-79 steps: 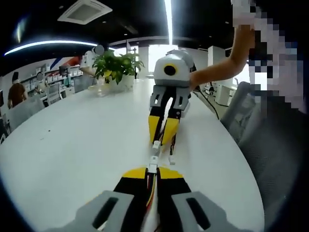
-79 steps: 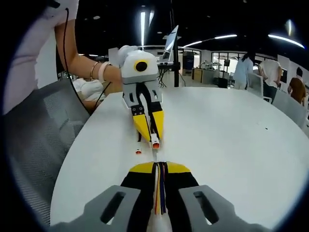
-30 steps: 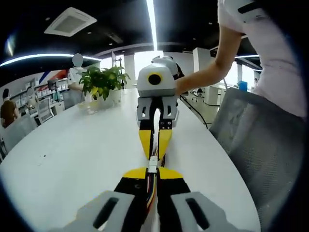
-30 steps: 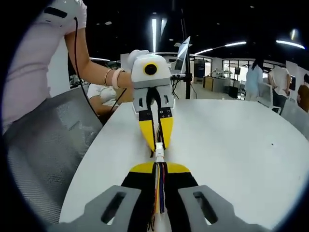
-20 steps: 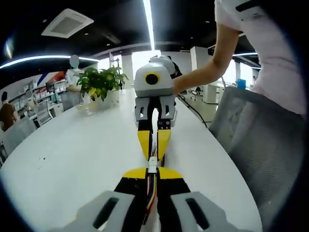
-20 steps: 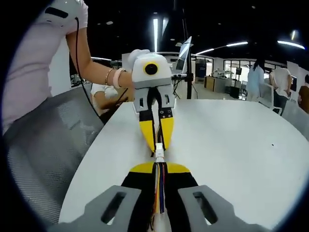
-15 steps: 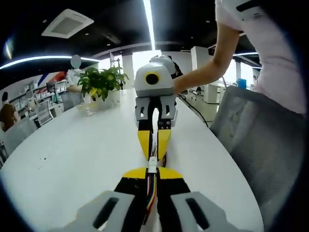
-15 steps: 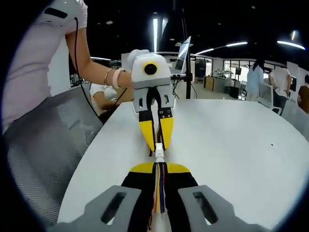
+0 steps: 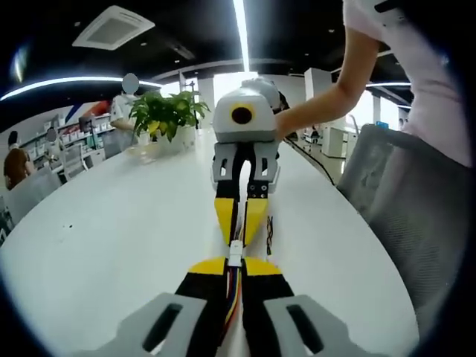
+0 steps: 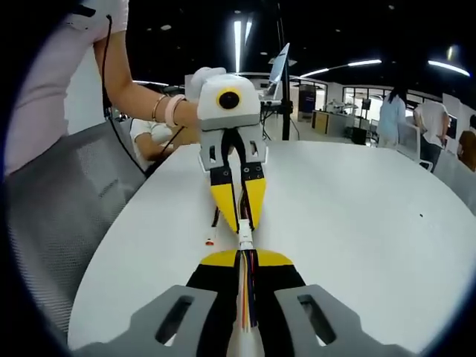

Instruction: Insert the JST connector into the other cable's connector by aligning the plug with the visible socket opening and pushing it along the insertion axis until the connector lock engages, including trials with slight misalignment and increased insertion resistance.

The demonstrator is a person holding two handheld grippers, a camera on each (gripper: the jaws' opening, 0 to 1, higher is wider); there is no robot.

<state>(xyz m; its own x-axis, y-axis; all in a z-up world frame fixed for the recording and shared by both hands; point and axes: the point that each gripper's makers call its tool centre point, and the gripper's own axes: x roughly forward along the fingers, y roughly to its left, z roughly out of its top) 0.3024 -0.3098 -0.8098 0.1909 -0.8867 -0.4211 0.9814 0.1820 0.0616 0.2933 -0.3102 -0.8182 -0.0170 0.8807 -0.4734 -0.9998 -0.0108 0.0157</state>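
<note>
My left gripper [image 9: 235, 262] is shut on a bundle of coloured wires ending in a white connector [image 9: 236, 251]. Facing it tip to tip, my right gripper [image 9: 237, 238] is shut on the other cable. In the right gripper view, my right gripper [image 10: 244, 257] holds striped wires with a white connector [image 10: 245, 238] that meets the left gripper [image 10: 242, 225] and its plug. The two connectors touch in line; whether the lock has caught I cannot tell. A loose cable end [image 10: 210, 239] hangs down to the table beside them.
Both grippers hover over a white oval table [image 9: 111, 223]. A potted plant [image 9: 167, 111] stands at its far end. A grey mesh chair [image 10: 67, 208] sits along the table's edge. A person's arm [image 9: 327, 104] holds the right gripper. People stand in the background [image 10: 390, 111].
The connectors were a short gap apart 2.6 s ago and have come together. Over the last second the grippers stay tip to tip; both views have tilted a little.
</note>
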